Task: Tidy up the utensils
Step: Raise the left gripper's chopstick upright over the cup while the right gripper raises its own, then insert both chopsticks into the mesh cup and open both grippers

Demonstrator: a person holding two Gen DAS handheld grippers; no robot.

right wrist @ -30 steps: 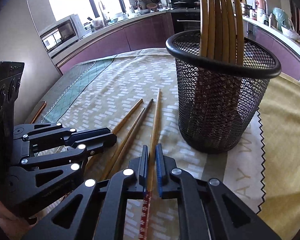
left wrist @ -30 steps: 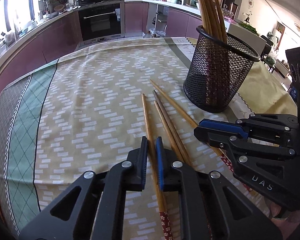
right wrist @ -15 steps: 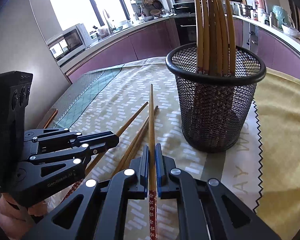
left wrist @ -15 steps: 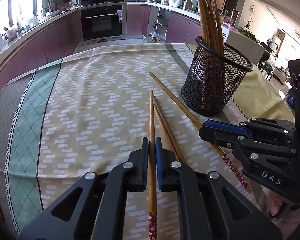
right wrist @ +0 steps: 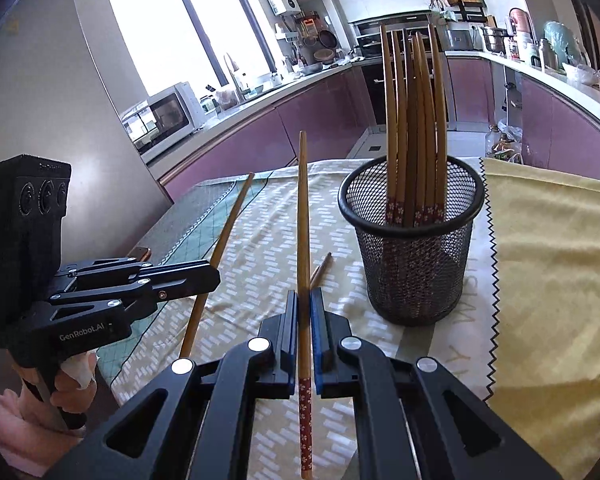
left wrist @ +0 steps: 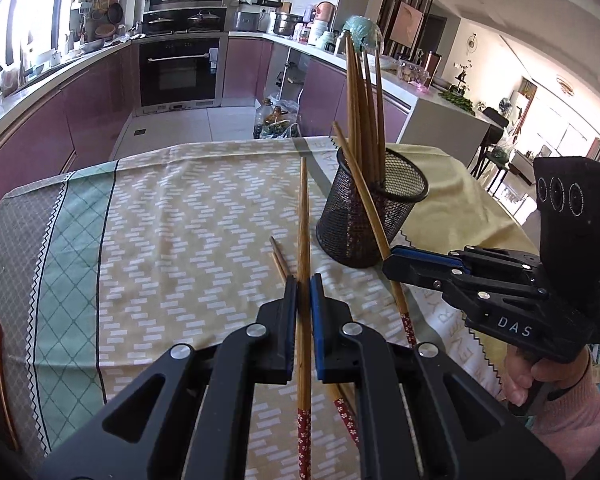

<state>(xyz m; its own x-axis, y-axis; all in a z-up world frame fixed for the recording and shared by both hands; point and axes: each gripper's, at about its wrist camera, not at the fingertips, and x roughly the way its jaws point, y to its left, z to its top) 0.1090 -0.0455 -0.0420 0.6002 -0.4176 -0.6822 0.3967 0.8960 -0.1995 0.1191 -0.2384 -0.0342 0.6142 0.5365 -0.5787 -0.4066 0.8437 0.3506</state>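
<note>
My left gripper (left wrist: pixel 304 280) is shut on a wooden chopstick (left wrist: pixel 303 216) with a red flowered end, held above the table, tip up. My right gripper (right wrist: pixel 304 294) is shut on a second chopstick (right wrist: pixel 303 208), also lifted. The right gripper shows in the left wrist view (left wrist: pixel 392 258), holding its chopstick (left wrist: pixel 360 192) slanted in front of the holder. The left gripper shows in the right wrist view (right wrist: pixel 216 276). A black mesh holder (right wrist: pixel 412 240), also in the left wrist view (left wrist: pixel 376 208), stands upright with several chopsticks in it. Two chopsticks (left wrist: pixel 278 258) lie on the cloth.
The table wears a patterned cloth (left wrist: pixel 180 220) with a green and grey band at the left and a yellow cloth (right wrist: pixel 548 260) at the right. A kitchen counter and an oven (left wrist: pixel 180 68) lie beyond the far table edge.
Both grippers have risen off the table, each lifting its chopstick from the cloth and tilting it up. The holder now looks farther below and ahead.
</note>
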